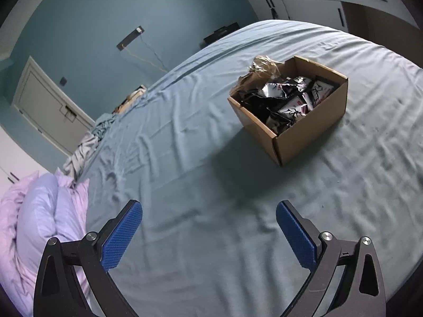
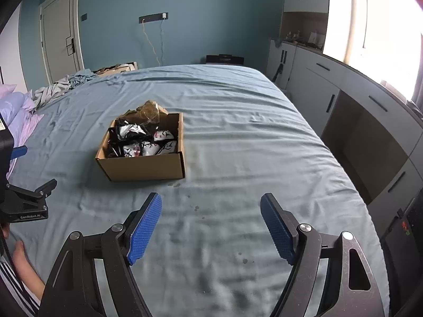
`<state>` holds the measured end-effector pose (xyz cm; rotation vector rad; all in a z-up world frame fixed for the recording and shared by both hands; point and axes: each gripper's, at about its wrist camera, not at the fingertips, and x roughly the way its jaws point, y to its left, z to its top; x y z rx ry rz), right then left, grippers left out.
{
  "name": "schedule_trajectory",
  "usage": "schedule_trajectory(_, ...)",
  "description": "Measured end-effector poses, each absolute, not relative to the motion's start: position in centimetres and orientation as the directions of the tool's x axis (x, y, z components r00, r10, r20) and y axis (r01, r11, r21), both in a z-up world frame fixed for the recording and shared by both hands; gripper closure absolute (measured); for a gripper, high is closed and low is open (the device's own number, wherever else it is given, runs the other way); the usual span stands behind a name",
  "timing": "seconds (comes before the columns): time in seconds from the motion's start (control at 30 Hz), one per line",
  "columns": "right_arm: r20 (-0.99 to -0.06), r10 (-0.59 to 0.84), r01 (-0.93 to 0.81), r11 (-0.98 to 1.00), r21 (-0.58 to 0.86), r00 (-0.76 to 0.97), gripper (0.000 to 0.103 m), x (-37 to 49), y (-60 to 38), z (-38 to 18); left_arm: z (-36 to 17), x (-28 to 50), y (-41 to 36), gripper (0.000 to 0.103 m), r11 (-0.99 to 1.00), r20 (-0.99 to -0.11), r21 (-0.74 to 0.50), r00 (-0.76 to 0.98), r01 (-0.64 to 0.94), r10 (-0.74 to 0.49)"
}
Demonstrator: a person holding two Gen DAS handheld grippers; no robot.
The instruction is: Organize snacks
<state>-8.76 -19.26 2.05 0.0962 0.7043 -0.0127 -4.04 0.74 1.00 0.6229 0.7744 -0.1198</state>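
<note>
An open cardboard box [image 1: 312, 134] [image 2: 144, 167] sits on the blue bed sheet [image 1: 201, 185] [image 2: 238, 137]. Inside it lie several black-and-white snack packets [image 1: 289, 96] [image 2: 144, 144], with a crumpled brownish clear wrapper [image 1: 264, 64] [image 2: 149, 112] at its far edge. My left gripper [image 1: 208, 206] hovers open over bare sheet, well short of the box, which lies ahead to its right. My right gripper [image 2: 211, 200] is open too, nothing between its blue pads, with the box ahead to its left. The left gripper's body [image 2: 23, 200] shows at the right view's left edge.
Lilac pillows [image 1: 39, 219] [image 2: 15, 108] and crumpled bedding [image 1: 84, 145] [image 2: 60, 85] lie along the bed's left side. White cabinets [image 2: 357, 111] and a bright window stand to the right. A door [image 2: 60, 29] is in the teal back wall. A person's hand [image 2: 23, 259] rests bottom left.
</note>
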Motion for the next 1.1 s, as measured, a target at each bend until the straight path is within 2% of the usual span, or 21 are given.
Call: schedule_trajectory(1.1, -0.658, 0.032, -0.004, 0.999, 0.044, 0.752, 0.027, -8.1, -17.3, 2.1, 2.1, -3.8, 1.4, 0.000, 0.876, -0.729, 0.353, 0.683, 0.327, 0.039)
